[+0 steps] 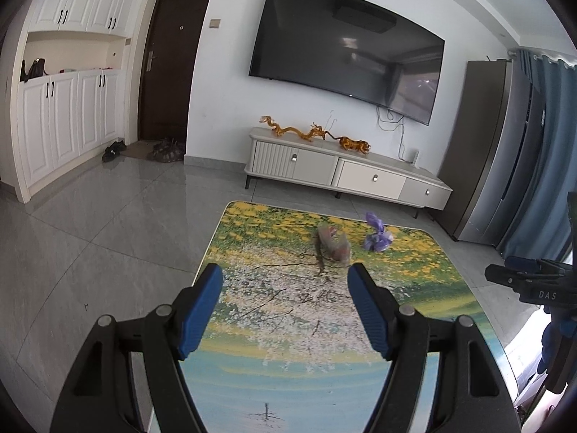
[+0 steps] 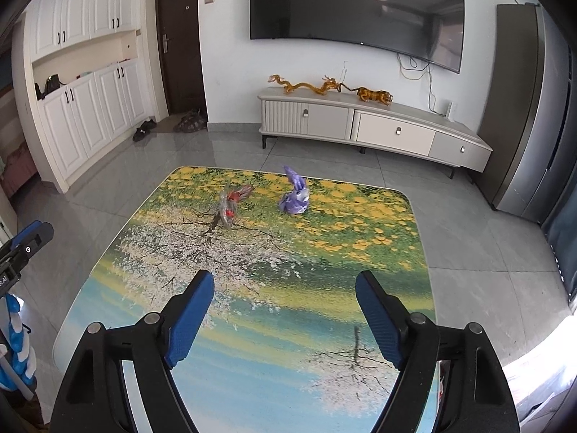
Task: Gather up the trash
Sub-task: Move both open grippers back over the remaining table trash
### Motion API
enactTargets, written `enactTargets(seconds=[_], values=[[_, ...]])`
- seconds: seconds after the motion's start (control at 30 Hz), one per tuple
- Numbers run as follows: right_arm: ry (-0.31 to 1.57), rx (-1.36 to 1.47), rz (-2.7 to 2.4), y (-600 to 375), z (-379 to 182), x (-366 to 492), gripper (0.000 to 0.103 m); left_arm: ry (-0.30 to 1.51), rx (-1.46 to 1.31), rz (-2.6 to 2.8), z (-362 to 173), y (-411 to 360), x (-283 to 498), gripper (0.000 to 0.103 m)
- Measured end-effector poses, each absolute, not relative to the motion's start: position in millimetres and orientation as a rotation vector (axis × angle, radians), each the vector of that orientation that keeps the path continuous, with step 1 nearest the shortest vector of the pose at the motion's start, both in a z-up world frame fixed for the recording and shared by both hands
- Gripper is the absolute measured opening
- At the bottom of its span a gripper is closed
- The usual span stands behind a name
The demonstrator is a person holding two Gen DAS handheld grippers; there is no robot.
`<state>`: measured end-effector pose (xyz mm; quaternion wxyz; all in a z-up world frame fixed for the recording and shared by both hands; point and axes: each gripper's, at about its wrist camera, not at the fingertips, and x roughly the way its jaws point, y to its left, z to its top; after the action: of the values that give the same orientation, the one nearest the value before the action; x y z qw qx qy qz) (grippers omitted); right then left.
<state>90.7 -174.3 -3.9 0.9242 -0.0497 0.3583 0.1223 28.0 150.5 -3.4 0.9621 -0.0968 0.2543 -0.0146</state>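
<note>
Both grippers are in the approach step, with nothing picked up yet. The left gripper (image 1: 285, 278) and the right gripper (image 2: 285, 285) hover over the near part of the counter (image 2: 360, 252), fingers spread wide and empty.

The trash lies toward the far end: a crumpled clear wrapper with red print (image 2: 230, 204) on the left, and a knotted purple plastic bag (image 2: 294, 198) just to its right, the two near each other but apart. The next move calls for reaching farther forward and down, centring one piece between the fingers before closing — thin film will likely crush and slip.

The counter carries a glossy print of blossom trees and water. Beyond it are a grey tiled floor, a low TV cabinet (image 2: 378, 126) with dragon and tiger figurines, a wall television (image 2: 353, 11) and a dark door (image 2: 180, 47).
</note>
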Motion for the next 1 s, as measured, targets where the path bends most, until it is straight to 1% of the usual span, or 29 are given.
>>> enactTargets(seconds=[0.53,1.0], values=[[0.839,-0.156,0.290,-137.9,-39.3,124.8,0.079,0.628,-0.213,0.002,-43.0,169.6,60.7,0.071],[0.918,-0.150,0.314,-153.3,-77.0,158.7,0.080,0.745,-0.161,-0.012,-73.2,144.4,102.7,0.075]])
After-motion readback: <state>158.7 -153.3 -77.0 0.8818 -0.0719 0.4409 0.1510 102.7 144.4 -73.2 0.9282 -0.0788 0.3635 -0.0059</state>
